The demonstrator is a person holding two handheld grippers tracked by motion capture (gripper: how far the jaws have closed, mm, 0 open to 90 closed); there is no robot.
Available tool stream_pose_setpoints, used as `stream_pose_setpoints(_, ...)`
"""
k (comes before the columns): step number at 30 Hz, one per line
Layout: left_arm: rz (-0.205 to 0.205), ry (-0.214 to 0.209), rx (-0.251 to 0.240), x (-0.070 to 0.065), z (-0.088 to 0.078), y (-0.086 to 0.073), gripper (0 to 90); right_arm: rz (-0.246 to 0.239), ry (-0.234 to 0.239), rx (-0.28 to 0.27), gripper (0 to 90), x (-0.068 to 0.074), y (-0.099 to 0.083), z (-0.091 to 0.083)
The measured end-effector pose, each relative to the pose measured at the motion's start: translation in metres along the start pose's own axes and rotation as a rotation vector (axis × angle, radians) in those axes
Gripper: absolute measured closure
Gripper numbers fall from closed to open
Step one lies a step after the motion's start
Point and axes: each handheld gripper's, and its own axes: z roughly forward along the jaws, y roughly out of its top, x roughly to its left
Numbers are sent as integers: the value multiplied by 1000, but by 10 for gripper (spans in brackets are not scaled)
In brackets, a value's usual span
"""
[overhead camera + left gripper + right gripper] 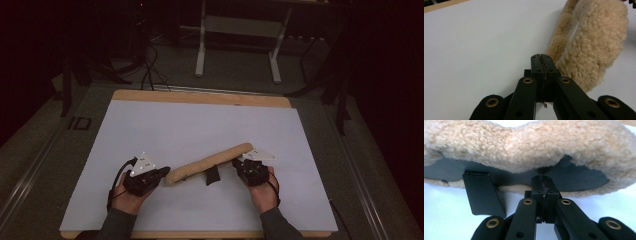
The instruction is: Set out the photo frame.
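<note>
A long tan fleece pad (210, 162) with a dark grey backing (584, 176) hangs slanted between both grippers above the white board (200, 125). My left gripper (165, 173) is shut at the pad's near-left end. In the left gripper view the fleece (589, 42) bulges right beside the closed jaws (541, 58), with a thin edge pinched between them. My right gripper (240, 162) is shut on the backing's edge at the far-right end (543, 180). A black strap (482, 193) dangles from the underside (212, 176).
The white board lies on a wooden table top (200, 96). A white-framed stand (240, 45) and cables (150, 70) sit on the dark floor behind. Open board surface stretches behind and to the left of the pad.
</note>
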Motion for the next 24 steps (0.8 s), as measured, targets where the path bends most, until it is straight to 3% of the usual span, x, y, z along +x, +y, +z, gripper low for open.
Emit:
stream_pose_setpoints(13,40,-50,-1,-11,5,2,900,-6,9,-6,896,6,2,3)
stream_pose_setpoints(15,48,-80,1,-14,7,2,900,-15,11,-1,896,8,2,6)
stream_pose_setpoints(24,76,-103,6,-20,10,4,900,-31,19,3,896,15,3,10)
